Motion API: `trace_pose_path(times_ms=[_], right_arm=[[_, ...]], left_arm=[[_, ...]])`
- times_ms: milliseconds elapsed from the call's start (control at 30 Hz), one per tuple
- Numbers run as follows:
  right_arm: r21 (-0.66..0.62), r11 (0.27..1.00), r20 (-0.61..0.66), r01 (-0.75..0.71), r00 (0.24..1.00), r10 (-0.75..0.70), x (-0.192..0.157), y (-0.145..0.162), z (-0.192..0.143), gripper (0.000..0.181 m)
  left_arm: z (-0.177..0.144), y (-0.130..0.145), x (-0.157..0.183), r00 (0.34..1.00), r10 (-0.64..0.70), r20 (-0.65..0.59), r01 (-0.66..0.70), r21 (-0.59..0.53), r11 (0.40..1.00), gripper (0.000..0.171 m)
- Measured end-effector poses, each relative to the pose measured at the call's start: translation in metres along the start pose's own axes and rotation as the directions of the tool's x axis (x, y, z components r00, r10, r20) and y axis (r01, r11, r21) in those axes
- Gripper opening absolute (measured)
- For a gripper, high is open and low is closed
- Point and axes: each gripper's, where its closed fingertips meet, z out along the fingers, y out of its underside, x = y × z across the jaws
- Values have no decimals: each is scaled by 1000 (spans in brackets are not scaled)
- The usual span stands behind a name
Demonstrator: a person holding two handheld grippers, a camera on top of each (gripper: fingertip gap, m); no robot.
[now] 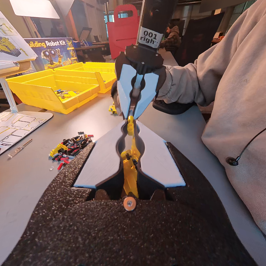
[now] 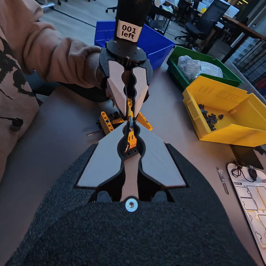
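The left gripper is closed on a yellow beam with round holes, pinched between its grey fingers at the tips, and a larger yellow brick assembly shows blurred in the gap below them. Meeting it tip to tip from twelve o'clock, the right gripper is closed on a small grey pin that touches the end of the yellow beam, so the two tools sit nose to nose above the grey table. In the right wrist view a yellow and black brick model lies on the table just beneath the joined tips, with a thin metal rod at its nine o'clock side. At about ten o'clock of the left gripper lies a loose heap of small parts in black, red, yellow and blue, and a clear-handled screwdriver lies farther toward nine o'clock beside a printed sheet. Beyond the heap stand yellow bins, the nearest holding a few small pieces, with a kit box behind them. In the right wrist view a yellow bin with dark pieces sits at two o'clock, a green bin with plastic wrap behind it, and a blue bin at twelve o'clock. A beige sleeve reaches to the right gripper.
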Motion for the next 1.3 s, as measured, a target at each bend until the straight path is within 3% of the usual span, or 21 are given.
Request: trace_pose_path(times_ms=[267, 500, 833, 900, 933, 1000, 1100, 1200, 1300], right_arm=[[-99, 987, -28, 128, 991, -131, -6, 12, 1, 3], [-229, 914, -75, 336, 930, -361, -9, 19, 1, 2], [-70, 967, -25, 245, 968, -248, -14, 1, -9, 1], [-113, 969, -72, 220, 971, -229, 2, 13, -29, 1], [-50, 988, -97, 144, 984, -148, 10, 10, -46, 1], [-41, 992, -123, 123, 984, -128, 17, 14, -57, 1], [-86, 989, -130, 122, 983, -132, 22, 24, -48, 2], [-103, 993, -140, 55, 988, -69, 30, 44, -51, 2], [-132, 991, -146, 14, 989, -34, 34, 60, -55, 3]], left_arm=[[6, 13, 3, 1000, -1, -9, 0, -77, 997, 6], [8, 20, 4, 1000, 10, -6, -11, -146, 989, 6], [2, 4, 10, 999, 6, -49, -12, -121, 993, 6], [-32, -3, -22, 996, -31, 88, 35, -50, 998, 6], [-46, -12, -24, 995, -53, 79, 53, 1, 999, 6], [-32, -5, -11, 999, 11, 33, -9, -61, 998, 6], [-8, -4, -12, 999, -8, 37, 10, -66, 998, 7], [-19, -1, -35, 988, -26, 154, 32, -36, 999, 6], [-26, 9, -43, 976, -94, 194, 95, 1, 995, 6]])
